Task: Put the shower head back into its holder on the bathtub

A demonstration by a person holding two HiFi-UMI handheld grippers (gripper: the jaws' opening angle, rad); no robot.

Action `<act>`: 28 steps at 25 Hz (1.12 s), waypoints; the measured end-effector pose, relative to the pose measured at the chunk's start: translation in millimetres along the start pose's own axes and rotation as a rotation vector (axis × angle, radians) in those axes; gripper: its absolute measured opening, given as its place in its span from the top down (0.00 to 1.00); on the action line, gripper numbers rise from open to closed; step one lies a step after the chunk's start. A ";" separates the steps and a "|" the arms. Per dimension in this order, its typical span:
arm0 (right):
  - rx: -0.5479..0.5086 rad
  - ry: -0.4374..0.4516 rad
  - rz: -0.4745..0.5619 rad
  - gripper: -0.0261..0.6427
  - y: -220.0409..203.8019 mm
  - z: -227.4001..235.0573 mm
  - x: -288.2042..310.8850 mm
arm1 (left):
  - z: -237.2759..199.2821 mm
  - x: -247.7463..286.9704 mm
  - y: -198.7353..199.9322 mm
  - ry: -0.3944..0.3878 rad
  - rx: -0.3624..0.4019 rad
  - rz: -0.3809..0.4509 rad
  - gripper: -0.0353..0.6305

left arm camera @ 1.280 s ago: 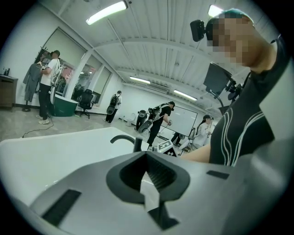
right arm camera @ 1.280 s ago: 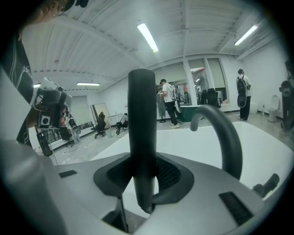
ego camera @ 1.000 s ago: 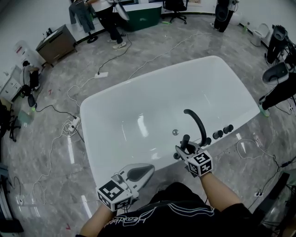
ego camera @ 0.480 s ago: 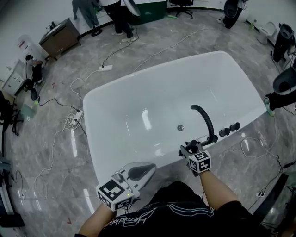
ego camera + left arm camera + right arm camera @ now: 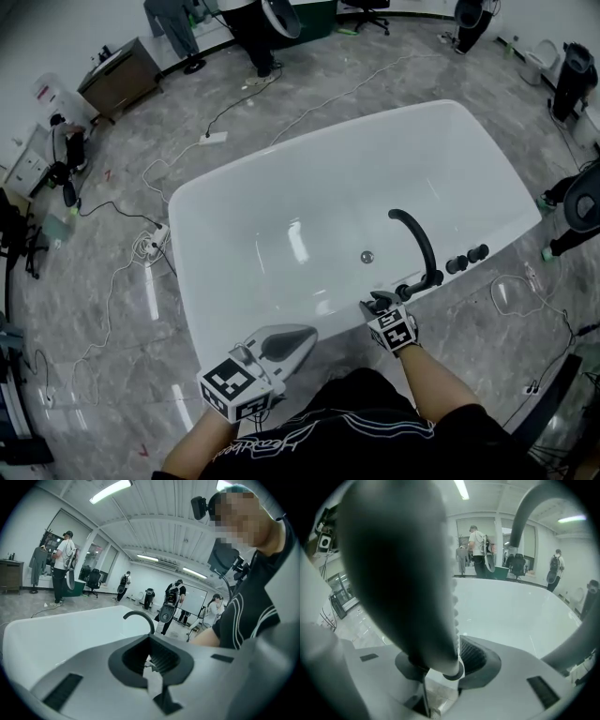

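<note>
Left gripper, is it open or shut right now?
Shut. In its own view, the left gripper has its jaws closed together with nothing between them.

We wear a black short-sleeved shirt [image 5: 441, 422] with white stripes and lettering; our left gripper [image 5: 305, 336] and right gripper [image 5: 379, 303] are pale grey, each carrying a black-and-white marker cube [image 5: 230, 386].

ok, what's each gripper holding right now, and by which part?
Right gripper grips the black shower head by its narrow handle end. Left gripper is shut and empty.
</note>
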State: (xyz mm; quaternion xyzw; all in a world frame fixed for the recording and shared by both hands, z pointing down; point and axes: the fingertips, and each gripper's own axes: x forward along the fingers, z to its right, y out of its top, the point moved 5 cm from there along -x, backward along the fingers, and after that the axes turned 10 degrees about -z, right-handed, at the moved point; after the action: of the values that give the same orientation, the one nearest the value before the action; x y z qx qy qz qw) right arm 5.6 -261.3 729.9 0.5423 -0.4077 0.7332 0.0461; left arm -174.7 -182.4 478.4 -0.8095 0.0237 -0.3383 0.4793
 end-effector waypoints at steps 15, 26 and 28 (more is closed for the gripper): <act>0.048 -0.018 0.163 0.67 23.6 -5.1 -188.5 | 43.3 3.9 46.9 -0.110 0.078 0.064 0.94; -0.088 0.266 0.560 0.92 65.6 -105.8 -387.7 | 155.3 -15.6 70.1 -0.142 0.178 0.095 0.94; -0.089 0.300 0.587 0.93 47.9 -120.1 -406.4 | 181.1 -18.7 62.2 -0.148 0.190 0.099 0.94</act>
State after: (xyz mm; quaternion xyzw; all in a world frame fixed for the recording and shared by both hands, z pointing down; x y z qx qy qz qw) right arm 55.8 -63.0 355.6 0.2854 -0.5666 0.7684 -0.0840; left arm -68.0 -71.6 362.9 -0.7811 -0.0040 -0.2542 0.5704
